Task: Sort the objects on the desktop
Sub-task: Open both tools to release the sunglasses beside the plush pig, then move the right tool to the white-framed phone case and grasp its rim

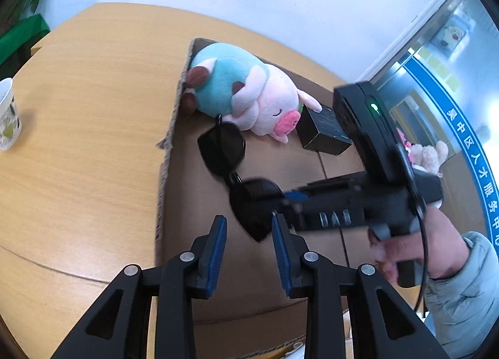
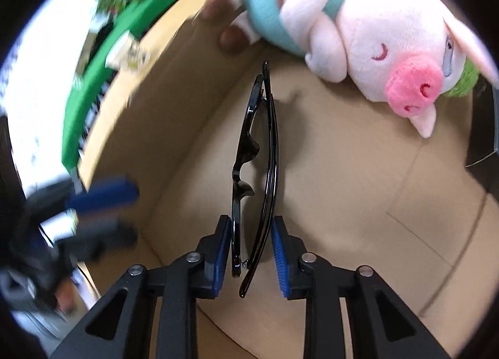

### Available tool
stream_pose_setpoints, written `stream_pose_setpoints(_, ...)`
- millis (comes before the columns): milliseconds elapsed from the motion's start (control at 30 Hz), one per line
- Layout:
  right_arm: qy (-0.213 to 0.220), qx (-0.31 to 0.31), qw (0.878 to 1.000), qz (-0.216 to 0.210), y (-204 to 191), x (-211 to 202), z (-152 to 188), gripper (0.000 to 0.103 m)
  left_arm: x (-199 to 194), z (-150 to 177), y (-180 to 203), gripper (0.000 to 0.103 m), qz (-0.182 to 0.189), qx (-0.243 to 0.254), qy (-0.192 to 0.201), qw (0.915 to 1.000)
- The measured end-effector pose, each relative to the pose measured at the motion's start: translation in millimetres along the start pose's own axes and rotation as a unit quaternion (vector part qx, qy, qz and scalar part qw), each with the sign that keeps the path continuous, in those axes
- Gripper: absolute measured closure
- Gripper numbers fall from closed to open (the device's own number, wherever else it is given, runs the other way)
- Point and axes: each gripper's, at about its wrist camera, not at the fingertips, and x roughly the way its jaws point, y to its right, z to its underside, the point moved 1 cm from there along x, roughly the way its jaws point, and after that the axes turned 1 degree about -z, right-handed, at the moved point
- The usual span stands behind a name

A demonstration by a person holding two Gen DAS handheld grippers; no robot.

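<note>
Black folded sunglasses [image 2: 254, 172] sit between the blue pads of my right tongs [image 2: 252, 253], over the floor of a cardboard box [image 2: 358, 190]; the left pad touches the frame, the right one stands just off the arm, so I cannot tell whether the grip is closed. My left tongs [image 1: 249, 253] hang released, holding nothing, above the box's near edge. A plush pig [image 1: 246, 94] lies at the far end, a black box [image 1: 324, 131] touching its right side, on the wooden tabletop [image 1: 87, 128].

Folded black sunglasses [image 2: 254, 169] over cardboard box [image 2: 358, 172]
</note>
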Motion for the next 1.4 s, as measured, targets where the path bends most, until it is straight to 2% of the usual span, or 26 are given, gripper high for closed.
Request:
stream_pose_setpoints(133, 0.019, 0.038, 0.999, -0.031, -5, 6, 1, 0.077, -9, 5, -10, 0.074, 0.015, -0.015, 0.008, 0.9997)
stream_pose_setpoints(200, 0.027, 0.049, 0.998, -0.043, -9, 9, -2, 0.073, -13, 6, -12, 0.074, 0.011, -0.016, 0.011, 0.9998)
stream_pose_setpoints(267, 0.03, 0.057, 0.996, -0.063, -11, 9, -5, 0.067, -15, 7, -12, 0.074, 0.01, -0.019, 0.012, 0.9997)
stream_pose_setpoints(333, 0.041, 0.061, 0.994, -0.087, -21, 10, -1, 0.047, -18, 8, -13, 0.074, 0.012, -0.02, 0.015, 0.9996)
stream_pose_setpoints(400, 0.058, 0.055, 0.994, -0.081, -21, -3, 5, 0.041, -21, 9, -11, 0.074, 0.007, -0.018, 0.019, 0.9996)
stream_pose_setpoints(467, 0.077, 0.048, 0.993, -0.074, -17, -20, 12, 0.041, -27, 11, -9, 0.074, 0.001, -0.011, 0.029, 0.9995)
stream_pose_setpoints(533, 0.109, 0.047, 0.991, -0.055, -13, -45, 25, 0.04, -36, 14, -1, 0.074, -0.014, 0.006, 0.043, 0.999)
stream_pose_setpoints(567, 0.128, 0.043, 0.99, -0.045, -12, -60, 34, 0.039, -39, 15, 3, 0.07, -0.021, 0.016, 0.049, 0.9984)
stream_pose_setpoints(600, 0.145, 0.04, 0.988, -0.038, -11, -75, 44, 0.036, -43, 16, 8, 0.065, -0.029, 0.026, 0.058, 0.9976)
stream_pose_setpoints(700, 0.197, 0.021, 0.98, -0.001, -15, -119, 80, 0.026, -55, 23, 27, 0.06, -0.058, 0.055, 0.084, 0.9932)
stream_pose_setpoints(767, 0.227, 0.002, 0.974, 0.024, -10, -152, 110, 0.024, -65, 32, 46, 0.056, -0.082, 0.079, 0.107, 0.9877)
stream_pose_setpoints(800, 0.248, -0.012, 0.967, 0.05, -14, -168, 131, 0.024, -70, 37, 56, 0.049, -0.092, 0.091, 0.12, 0.9843)
stream_pose_setpoints(833, 0.261, -0.018, 0.963, 0.069, -21, -173, 141, 0.023, -75, 42, 67, 0.046, -0.101, 0.101, 0.133, 0.9808)
stream_pose_setpoints(900, 0.286, -0.03, 0.95, 0.122, -32, -184, 167, 0.022, -81, 49, 86, 0.032, -0.117, 0.119, 0.155, 0.9737)
stream_pose_setpoints(1000, 0.31, -0.03, 0.935, 0.172, -30, -200, 208, 0.022, -86, 65, 120, 0.024, -0.136, 0.148, 0.179, 0.9631)
stream_pose_setpoints(1067, 0.314, -0.019, 0.931, 0.185, -21, -204, 227, 0.022, -82, 76, 139, 0.022, -0.12, 0.163, 0.177, 0.9631)
stream_pose_setpoints(1167, 0.314, -0.001, 0.93, 0.191, -8, -200, 266, 0.022, -71, 94, 156, 0.022, -0.079, 0.174, 0.154, 0.9694)
stream_pose_setpoints(1200, 0.312, -0.002, 0.933, 0.182, -3, -195, 283, 0.022, -65, 102, 160, 0.022, -0.065, 0.181, 0.141, 0.9713)
stream_pose_setpoints(1267, 0.285, -0.004, 0.946, 0.151, 6, -174, 309, 0.022, -54, 116, 164, 0.022, -0.059, 0.186, 0.12, 0.9735)
stream_pose_setpoints(1400, 0.237, 0.01, 0.959, 0.155, 19, -130, 333, 0.024, -25, 136, 158, 0.022, -0.066, 0.182, 0.066, 0.9789)
